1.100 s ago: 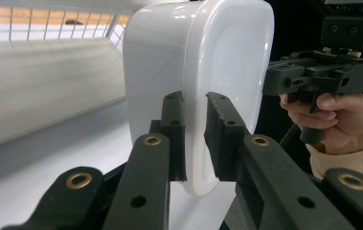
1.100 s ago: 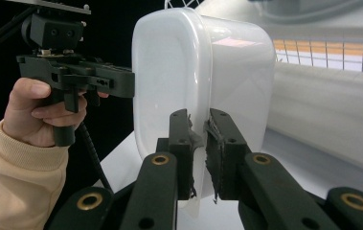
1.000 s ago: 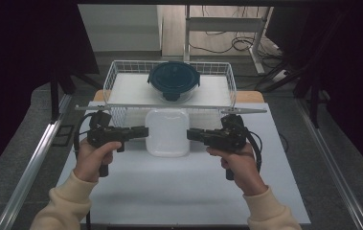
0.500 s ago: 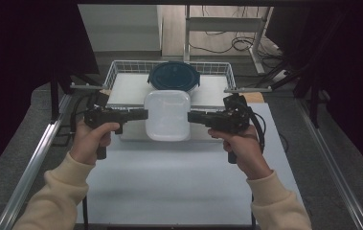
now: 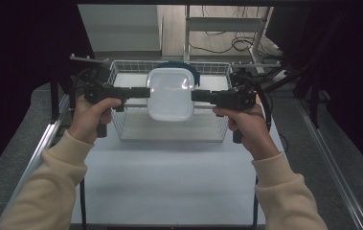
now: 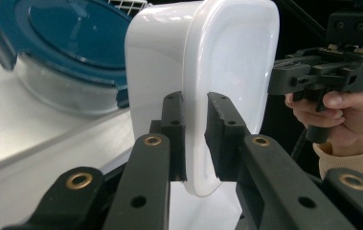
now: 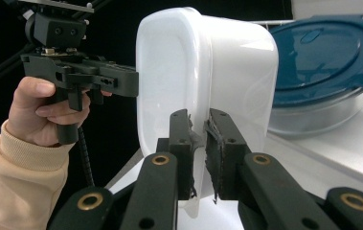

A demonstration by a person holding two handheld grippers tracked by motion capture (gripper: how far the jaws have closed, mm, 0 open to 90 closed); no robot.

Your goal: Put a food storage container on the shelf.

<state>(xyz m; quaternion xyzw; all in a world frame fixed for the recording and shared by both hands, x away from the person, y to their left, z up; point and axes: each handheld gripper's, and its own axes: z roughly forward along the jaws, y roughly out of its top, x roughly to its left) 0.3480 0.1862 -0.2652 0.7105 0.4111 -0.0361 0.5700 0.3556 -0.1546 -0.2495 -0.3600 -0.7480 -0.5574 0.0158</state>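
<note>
A white plastic container (image 5: 170, 93) hangs in the air above a wire basket (image 5: 169, 139), held from both sides. My left gripper (image 5: 146, 91) is shut on its left rim and my right gripper (image 5: 194, 96) is shut on its right rim. In the left gripper view the jaws (image 6: 196, 103) pinch the thin rim of the container (image 6: 227, 72), which stands on edge. The right gripper view shows the same pinch (image 7: 198, 117) on the opposite rim of the container (image 7: 179, 72). A round glass dish with a blue lid (image 5: 191, 69) sits in the basket behind it.
The basket stands at the far side of the white table top (image 5: 169, 177). The blue-lidded dish (image 6: 59, 52) rests close behind the container (image 7: 323, 62). Metal rails (image 5: 40, 148) run along both table sides. Dark curtains flank the table.
Both grippers have lifted the white container off the table and carried it away from the person, from in front of the basket to above it.
</note>
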